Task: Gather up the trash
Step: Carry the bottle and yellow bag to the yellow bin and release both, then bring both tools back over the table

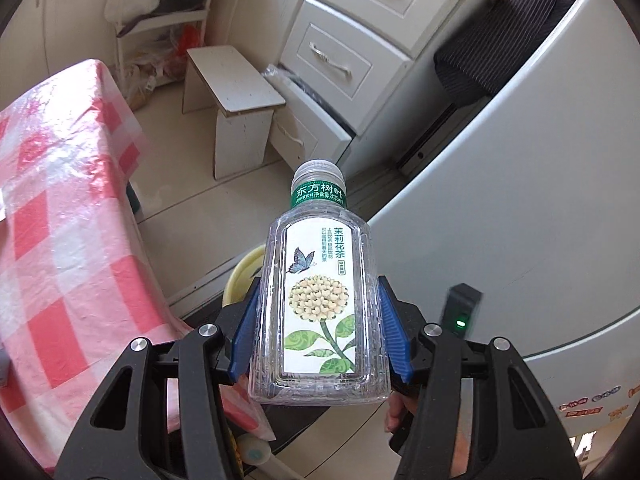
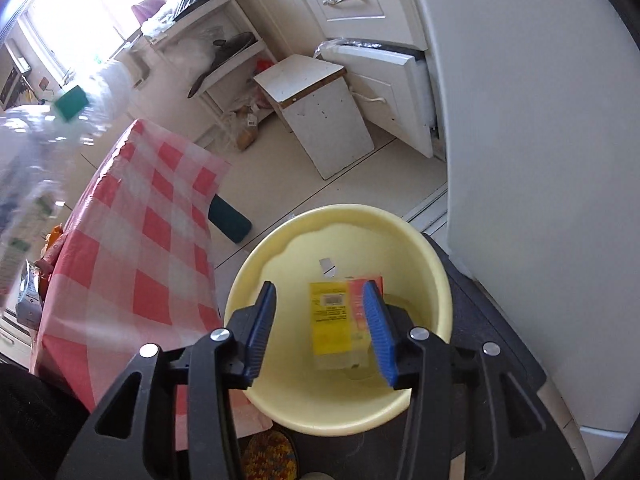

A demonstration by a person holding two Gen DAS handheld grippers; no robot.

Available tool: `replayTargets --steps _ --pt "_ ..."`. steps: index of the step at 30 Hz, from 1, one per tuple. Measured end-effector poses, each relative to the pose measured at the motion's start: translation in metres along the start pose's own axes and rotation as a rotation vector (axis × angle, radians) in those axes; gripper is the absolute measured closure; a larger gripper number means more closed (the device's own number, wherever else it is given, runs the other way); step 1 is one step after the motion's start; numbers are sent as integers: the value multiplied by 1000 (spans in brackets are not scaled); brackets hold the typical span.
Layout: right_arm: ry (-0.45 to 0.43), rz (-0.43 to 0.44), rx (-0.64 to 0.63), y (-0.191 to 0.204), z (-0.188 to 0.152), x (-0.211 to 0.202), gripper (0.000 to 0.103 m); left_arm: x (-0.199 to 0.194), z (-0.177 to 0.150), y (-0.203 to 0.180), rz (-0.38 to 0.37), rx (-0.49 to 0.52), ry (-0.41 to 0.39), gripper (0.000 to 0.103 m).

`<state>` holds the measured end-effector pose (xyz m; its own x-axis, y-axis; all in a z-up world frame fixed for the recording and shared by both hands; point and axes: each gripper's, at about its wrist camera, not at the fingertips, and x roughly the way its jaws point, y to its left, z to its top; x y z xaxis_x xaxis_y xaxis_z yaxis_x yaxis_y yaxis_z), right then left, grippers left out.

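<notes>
Yellow basin [image 2: 436, 276] holding yellow-red packet [image 2: 332, 320], paper scrap [image 2: 327, 266]

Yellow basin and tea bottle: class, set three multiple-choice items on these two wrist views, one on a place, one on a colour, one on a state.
1. Where does the yellow-and-red packet lie?
A. On the checked tablecloth
B. Inside the yellow basin
C. On the white stool

2. What colour is the band round the neck of the tea bottle?
A. Green
B. Red
C. Black

3. How is the left gripper?
A. Open and empty
B. Shut on the bottle
C. Out of view

Key: B, the packet rests on the basin's floor; A, the band below the cap is green; B, both blue fingers press the bottle's sides.
</notes>
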<state>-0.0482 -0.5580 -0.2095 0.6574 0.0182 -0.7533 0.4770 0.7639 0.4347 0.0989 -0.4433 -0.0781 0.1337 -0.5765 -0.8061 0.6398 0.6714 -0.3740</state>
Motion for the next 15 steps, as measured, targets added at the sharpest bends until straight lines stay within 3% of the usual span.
replayTargets --steps 7,15 --pt "-42 22 13 1 -5 -29 50 28 1 -14 57 29 33 46" --pt "-115 85 8 27 3 -62 47 -28 -7 -12 130 51 -124 30"
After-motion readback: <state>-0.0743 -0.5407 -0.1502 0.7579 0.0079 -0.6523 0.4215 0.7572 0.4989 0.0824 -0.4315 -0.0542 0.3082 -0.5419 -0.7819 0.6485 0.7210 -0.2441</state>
